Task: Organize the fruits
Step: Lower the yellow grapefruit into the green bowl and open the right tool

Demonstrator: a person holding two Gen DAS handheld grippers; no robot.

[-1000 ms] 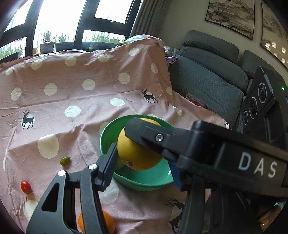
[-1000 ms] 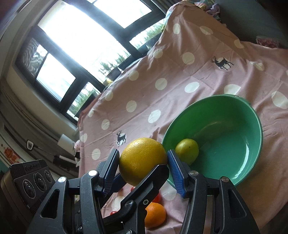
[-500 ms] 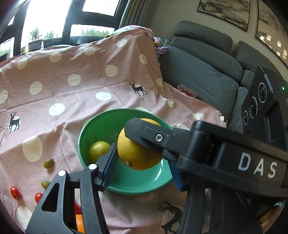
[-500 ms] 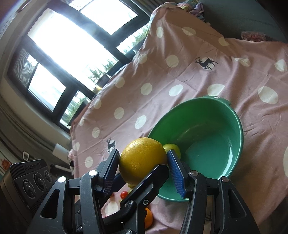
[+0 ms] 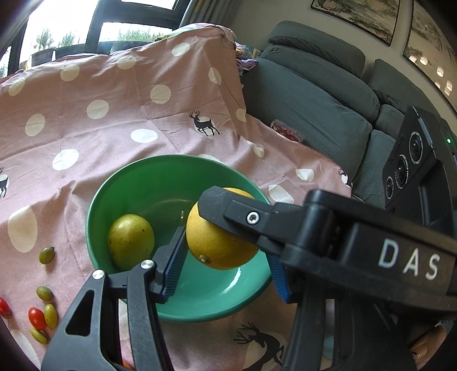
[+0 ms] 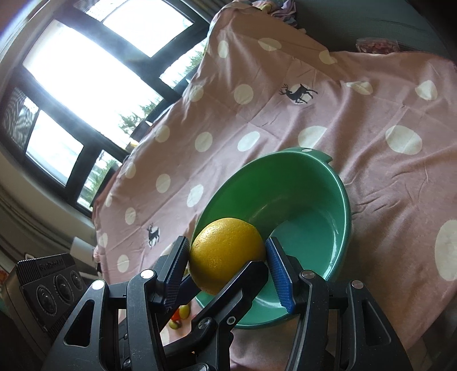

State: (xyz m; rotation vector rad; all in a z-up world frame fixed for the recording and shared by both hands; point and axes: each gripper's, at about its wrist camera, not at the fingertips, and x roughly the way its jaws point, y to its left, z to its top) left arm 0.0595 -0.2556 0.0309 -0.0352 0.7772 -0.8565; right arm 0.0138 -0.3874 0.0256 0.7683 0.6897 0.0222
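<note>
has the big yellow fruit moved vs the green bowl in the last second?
Yes. The yellow fruit, clamped by both hand-held grippers, has come over the green bowl rim toward its inside.

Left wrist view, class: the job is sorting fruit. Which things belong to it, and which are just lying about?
Belongs:
orange, gripped by both grippers (left, right)
green fruit in the bowl
small red and green fruits on the cloth

Lying about:
sofa
pictures
</note>
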